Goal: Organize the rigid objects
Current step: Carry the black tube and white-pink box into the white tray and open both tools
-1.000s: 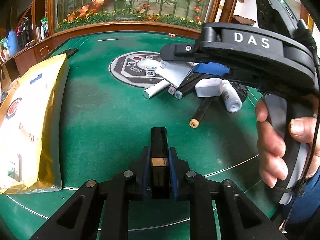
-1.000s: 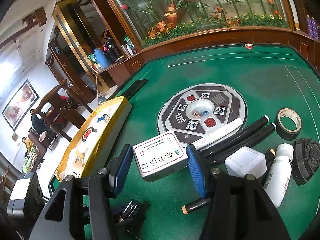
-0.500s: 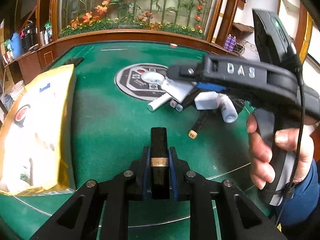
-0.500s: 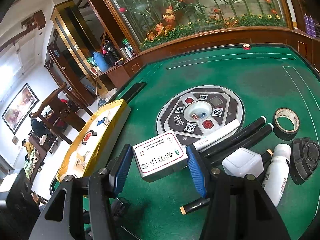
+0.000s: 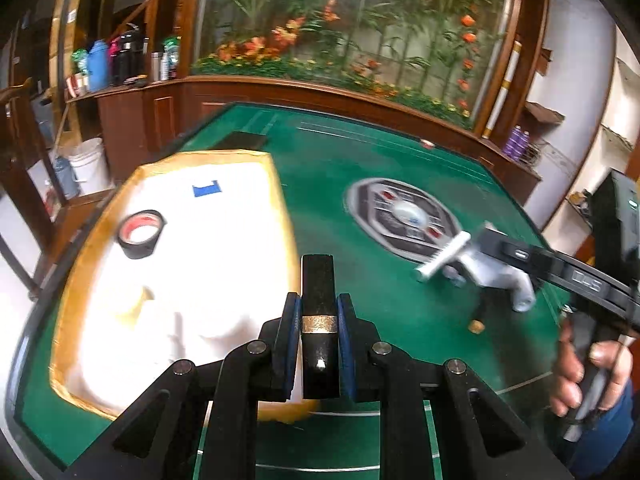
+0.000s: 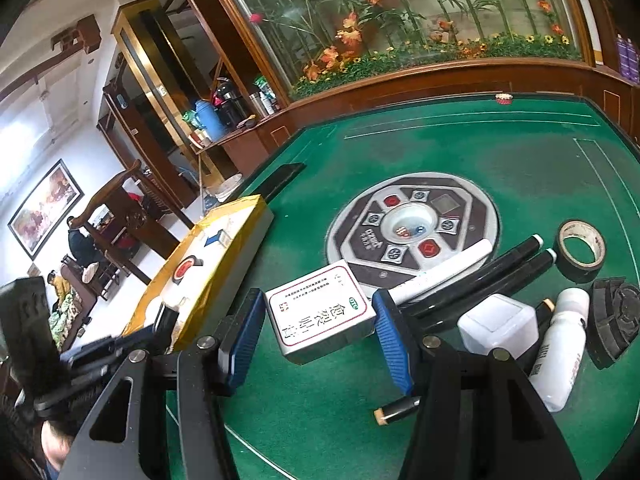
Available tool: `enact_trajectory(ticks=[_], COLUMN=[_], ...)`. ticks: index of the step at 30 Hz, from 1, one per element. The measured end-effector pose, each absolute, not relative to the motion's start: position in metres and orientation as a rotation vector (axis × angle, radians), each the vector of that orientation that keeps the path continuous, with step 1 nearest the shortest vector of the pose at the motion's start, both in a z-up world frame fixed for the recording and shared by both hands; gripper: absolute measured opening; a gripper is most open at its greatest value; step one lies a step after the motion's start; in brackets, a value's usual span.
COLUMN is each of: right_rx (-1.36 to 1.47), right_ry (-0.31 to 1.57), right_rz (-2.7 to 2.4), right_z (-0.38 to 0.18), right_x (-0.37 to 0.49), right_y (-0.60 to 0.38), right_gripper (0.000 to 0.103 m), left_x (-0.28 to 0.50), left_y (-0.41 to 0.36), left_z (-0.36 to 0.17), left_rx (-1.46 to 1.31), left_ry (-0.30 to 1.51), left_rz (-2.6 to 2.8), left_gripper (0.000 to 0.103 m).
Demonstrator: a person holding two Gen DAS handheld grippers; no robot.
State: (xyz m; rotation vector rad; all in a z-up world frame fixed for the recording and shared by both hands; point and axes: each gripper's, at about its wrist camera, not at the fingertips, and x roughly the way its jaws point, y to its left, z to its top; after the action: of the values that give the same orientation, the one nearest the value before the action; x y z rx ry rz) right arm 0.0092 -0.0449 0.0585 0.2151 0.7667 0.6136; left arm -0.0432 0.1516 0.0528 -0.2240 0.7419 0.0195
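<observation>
Your left gripper (image 5: 319, 322): blue pads clamped on a slim black block with a gold band (image 5: 319, 312), held upright between them, at the near edge of the gold-rimmed white box (image 5: 192, 280); one roll of black tape (image 5: 141, 234) lies inside that box, toward its far left.

Your right gripper (image 6: 320, 330): fingers closed on a white carton with red border and printed characters (image 6: 320, 314), both blue pads against its sides, the carton tilted over the green table (image 6: 520, 148).

Loose stock on the felt to your right: two long black markers (image 6: 480, 280) side by side, touching; a white marker (image 6: 444, 270) lying across the rim of the round grey centre console (image 6: 412, 224); a white square-capped container (image 6: 498, 324); a white bottle (image 6: 564, 344) just beside it; a second black tape roll (image 6: 580, 250); a black ribbed disc (image 6: 614, 320) at the far right edge; a short black stick with a tan tip (image 6: 396, 410) nearest you.
</observation>
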Motion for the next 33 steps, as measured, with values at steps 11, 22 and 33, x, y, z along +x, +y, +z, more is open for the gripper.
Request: enact_trajectory(ticks=[11, 22, 33], right_rx=[0.114, -0.002, -0.150], right_ry=[0.768, 0.855, 0.947], right_rz=[0.772, 0.841, 0.774], right_z=[0.080, 0.078, 0.051], right_x=[-0.012, 0.012, 0.053], right_y=[0.022, 0.137, 0.207], right_gripper=[0.055, 0.055, 0.055], left_x=[-0.014, -0.024, -0.012], left_y=[0.228, 0.256, 0.203], left_z=[0.036, 0.031, 0.021], left_rx=[-0.289, -0.398, -0.371], left_ry=[0.787, 0.769, 0.817], left_rz=[0.128, 0.115, -0.011], left_gripper=[0.018, 0.018, 0.018])
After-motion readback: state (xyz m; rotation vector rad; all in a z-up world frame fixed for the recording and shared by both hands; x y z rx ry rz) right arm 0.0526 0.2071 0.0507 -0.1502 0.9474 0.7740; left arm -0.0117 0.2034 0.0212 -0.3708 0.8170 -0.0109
